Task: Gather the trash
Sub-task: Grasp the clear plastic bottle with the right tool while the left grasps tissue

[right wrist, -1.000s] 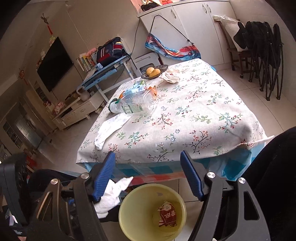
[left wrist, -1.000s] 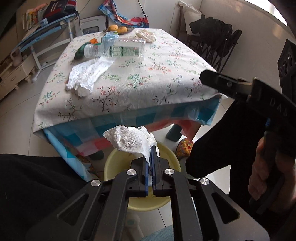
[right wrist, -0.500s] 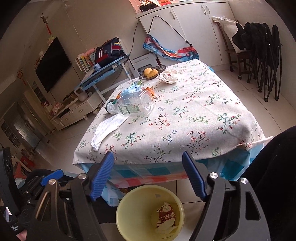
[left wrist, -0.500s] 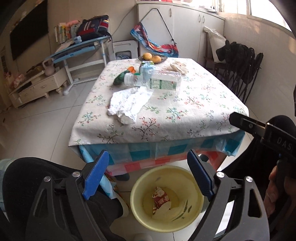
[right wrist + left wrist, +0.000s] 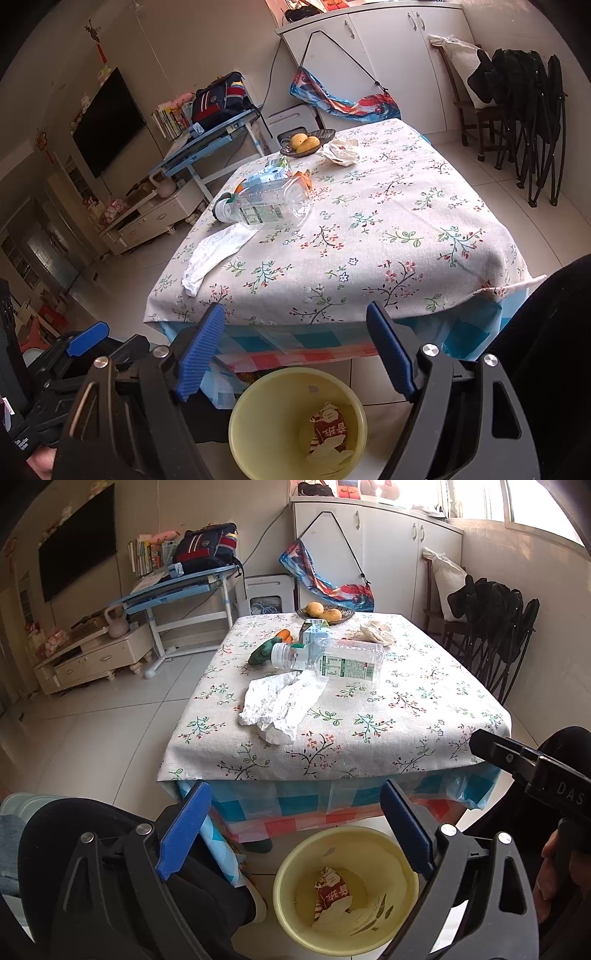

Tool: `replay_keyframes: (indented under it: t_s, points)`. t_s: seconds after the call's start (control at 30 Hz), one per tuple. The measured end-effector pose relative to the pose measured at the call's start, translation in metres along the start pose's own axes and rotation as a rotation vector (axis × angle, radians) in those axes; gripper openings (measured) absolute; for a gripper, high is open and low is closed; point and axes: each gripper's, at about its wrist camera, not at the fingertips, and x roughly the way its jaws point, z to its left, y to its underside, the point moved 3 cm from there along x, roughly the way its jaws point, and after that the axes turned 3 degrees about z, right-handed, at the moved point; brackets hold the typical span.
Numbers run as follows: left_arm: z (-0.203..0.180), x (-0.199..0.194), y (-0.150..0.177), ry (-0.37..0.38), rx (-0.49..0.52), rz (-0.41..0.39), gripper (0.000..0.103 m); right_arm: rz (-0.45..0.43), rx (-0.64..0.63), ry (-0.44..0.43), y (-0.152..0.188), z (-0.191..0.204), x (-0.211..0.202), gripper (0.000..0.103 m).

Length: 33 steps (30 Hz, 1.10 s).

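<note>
My left gripper (image 5: 294,790) hangs over the yellow bin (image 5: 291,864) on the floor by the table's near edge. Its jaws are opening and nothing is between them. My right gripper (image 5: 295,308) hovers above the same bin (image 5: 240,413), jaws also opening, nothing between them. A red-and-white packet (image 5: 332,888) and white paper (image 5: 334,915) lie in the bin. On the floral tablecloth (image 5: 406,709) lie a crumpled tissue (image 5: 280,705), a clear plastic bottle (image 5: 343,661) on its side and a crumpled wrapper (image 5: 376,633) at the far end.
A carton (image 5: 314,629), a carrot (image 5: 284,635), a green vegetable (image 5: 260,653) and a fruit bowl (image 5: 327,613) stand at the table's far end. Dark-clothed legs flank the bin. Folding chairs (image 5: 532,122) stand right, a blue desk (image 5: 177,590) left.
My left gripper opened and let go of the white tissue above the bin, then tipped upward so more of the table shows. The right gripper's jaws widened slightly.
</note>
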Motion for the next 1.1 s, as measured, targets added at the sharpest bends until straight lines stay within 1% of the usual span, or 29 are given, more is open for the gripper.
replay_keyframes:
  t_s: [0.17, 0.27, 0.33, 0.4, 0.43, 0.5, 0.57, 0.67, 0.8, 0.9, 1.1]
  points:
    - [0.004, 0.000, -0.002, -0.004, -0.021, -0.005, 0.090, 0.004, -0.008, 0.000, 0.000, 0.001, 0.001, 0.077]
    - [0.007, 0.007, -0.014, 0.018, -0.039, 0.000, 0.090, -0.003, -0.034, 0.000, -0.006, 0.006, 0.000, 0.078]
    - [0.008, 0.012, -0.028, 0.013, -0.038, -0.014, 0.090, -0.020, -0.078, 0.000, -0.016, 0.013, -0.001, 0.079]
    - [0.009, 0.018, -0.043, -0.003, -0.015, -0.030, 0.090, -0.042, -0.134, 0.000, -0.028, 0.021, -0.001, 0.082]
    - [0.011, 0.023, -0.049, -0.011, -0.015, -0.027, 0.091, -0.052, -0.166, 0.003, -0.035, 0.025, 0.000, 0.082]
    - [0.018, 0.037, -0.056, -0.005, -0.044, 0.000, 0.091, -0.054, -0.229, 0.007, -0.048, 0.032, 0.005, 0.085]
    - [0.026, 0.051, -0.060, 0.024, -0.089, 0.045, 0.091, -0.041, -0.289, 0.009, -0.060, 0.036, 0.016, 0.085]
    - [0.034, 0.070, -0.067, 0.039, -0.113, 0.085, 0.091, -0.010, -0.380, 0.027, -0.078, 0.040, 0.037, 0.085]
    - [0.034, 0.096, -0.080, 0.042, -0.078, 0.121, 0.091, 0.041, -0.511, 0.046, -0.099, 0.050, 0.073, 0.085]
    - [0.035, 0.119, -0.087, 0.047, -0.083, 0.161, 0.091, 0.092, -0.620, 0.059, -0.109, 0.061, 0.105, 0.085]
    - [0.040, 0.147, -0.090, 0.074, -0.110, 0.211, 0.091, 0.232, -0.753, 0.081, -0.121, 0.067, 0.166, 0.085]
